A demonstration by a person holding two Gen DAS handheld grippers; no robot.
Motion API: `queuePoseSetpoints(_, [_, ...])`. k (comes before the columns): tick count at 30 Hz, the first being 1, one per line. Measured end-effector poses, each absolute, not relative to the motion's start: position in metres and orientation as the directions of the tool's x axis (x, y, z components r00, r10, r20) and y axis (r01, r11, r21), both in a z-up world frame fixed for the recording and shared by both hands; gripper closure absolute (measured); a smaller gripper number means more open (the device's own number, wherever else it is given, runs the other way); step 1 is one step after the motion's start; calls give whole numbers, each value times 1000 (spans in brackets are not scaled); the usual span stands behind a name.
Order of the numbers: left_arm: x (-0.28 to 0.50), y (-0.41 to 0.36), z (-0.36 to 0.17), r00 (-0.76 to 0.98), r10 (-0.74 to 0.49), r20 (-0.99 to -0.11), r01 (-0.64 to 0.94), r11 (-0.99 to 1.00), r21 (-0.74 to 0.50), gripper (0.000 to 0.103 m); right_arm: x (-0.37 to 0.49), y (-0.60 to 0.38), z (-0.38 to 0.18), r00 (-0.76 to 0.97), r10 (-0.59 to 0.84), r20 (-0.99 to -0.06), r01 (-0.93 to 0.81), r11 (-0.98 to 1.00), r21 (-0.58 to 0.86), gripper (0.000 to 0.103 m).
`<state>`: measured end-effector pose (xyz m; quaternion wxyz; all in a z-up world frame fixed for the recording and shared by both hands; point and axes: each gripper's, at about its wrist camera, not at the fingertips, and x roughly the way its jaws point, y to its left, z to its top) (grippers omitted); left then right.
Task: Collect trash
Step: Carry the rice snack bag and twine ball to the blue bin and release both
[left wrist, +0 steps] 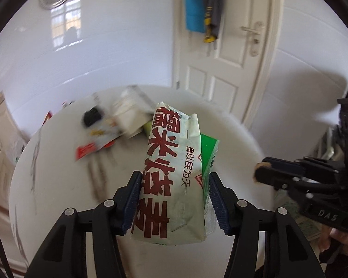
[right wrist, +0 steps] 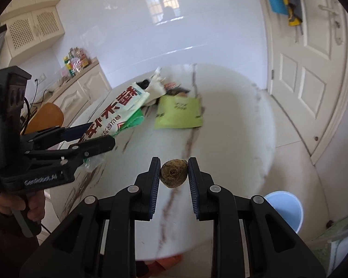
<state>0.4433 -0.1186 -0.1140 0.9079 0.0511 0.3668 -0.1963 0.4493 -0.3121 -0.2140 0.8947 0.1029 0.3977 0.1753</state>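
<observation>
My left gripper [left wrist: 174,199] is shut on a white and green food wrapper [left wrist: 171,173] with large red characters, held above the round white table [left wrist: 58,185]. The wrapper also shows in the right wrist view [right wrist: 118,115], held by the left gripper [right wrist: 97,136]. My right gripper [right wrist: 174,173] is shut on a small brown crumpled ball [right wrist: 174,173], held above the table [right wrist: 232,127]. The right gripper also shows at the right in the left wrist view [left wrist: 262,169]. More trash lies on the table: a light green packet [right wrist: 178,113] and a pile of wrappers [left wrist: 118,120].
A light blue bucket [right wrist: 285,208] stands on the floor at the table's right. A white door [right wrist: 313,81] is behind the table, with blue and grey cloths [left wrist: 201,4] hanging on it. Cream cabinets [right wrist: 81,90] and a brown chair [right wrist: 46,115] stand at the left.
</observation>
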Motion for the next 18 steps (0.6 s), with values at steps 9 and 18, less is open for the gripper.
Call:
queuePoseSetpoints(9, [441,-247,-106,598,-438,-672,554,831,-48,50,418,-412,-203,697,237,-677,-65,961,270,80])
queuePoseSetpoints(18, [487,-365,-160,493,-438,-752,648,761,-18,50,428,-515,-258,674,179,-717,97,940,327,78])
